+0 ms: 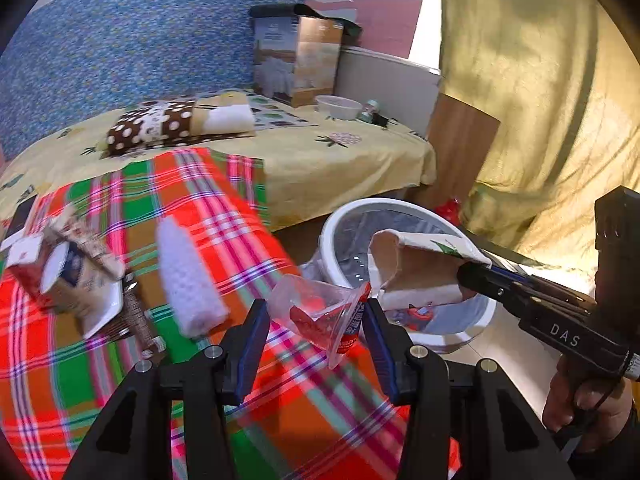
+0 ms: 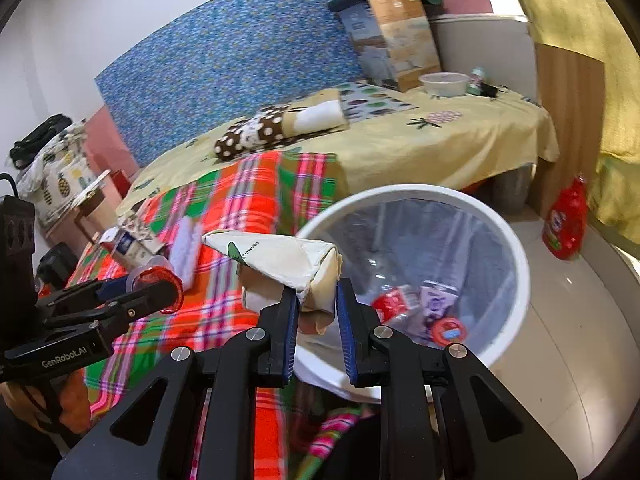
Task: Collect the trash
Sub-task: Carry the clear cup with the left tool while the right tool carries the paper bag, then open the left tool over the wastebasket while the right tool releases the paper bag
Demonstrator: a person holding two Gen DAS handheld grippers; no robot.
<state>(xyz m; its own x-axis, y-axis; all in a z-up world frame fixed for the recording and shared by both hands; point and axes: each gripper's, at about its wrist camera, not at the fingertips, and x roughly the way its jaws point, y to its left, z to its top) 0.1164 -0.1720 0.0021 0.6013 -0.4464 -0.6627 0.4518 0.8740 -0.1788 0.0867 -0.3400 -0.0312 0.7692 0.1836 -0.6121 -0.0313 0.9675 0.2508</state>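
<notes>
A: In the left wrist view, we had the left claw (image 1: 316, 330) at bottom centre, its jaws apart around a clear plastic cup (image 1: 316, 312) with red print; whether the pads actually pinched it, we could not tell. The cup looked thin and crumpled, so a loose hold could have let it fall onto the plaid cloth (image 1: 200, 208) short of the white bin (image 1: 332, 236) at centre right.

B: In the right wrist view, we saw the right claw (image 2: 317, 300) at bottom centre clamped on the folded edge of a cream paper carton (image 2: 288, 268), flattened, with a green mark. It hung just over the near rim of the bin (image 2: 516, 248), partly above the cloth. Released there, it might have caught the rim and tipped outside. Red wrappers (image 2: 390, 302) already lay inside the bin.
</notes>
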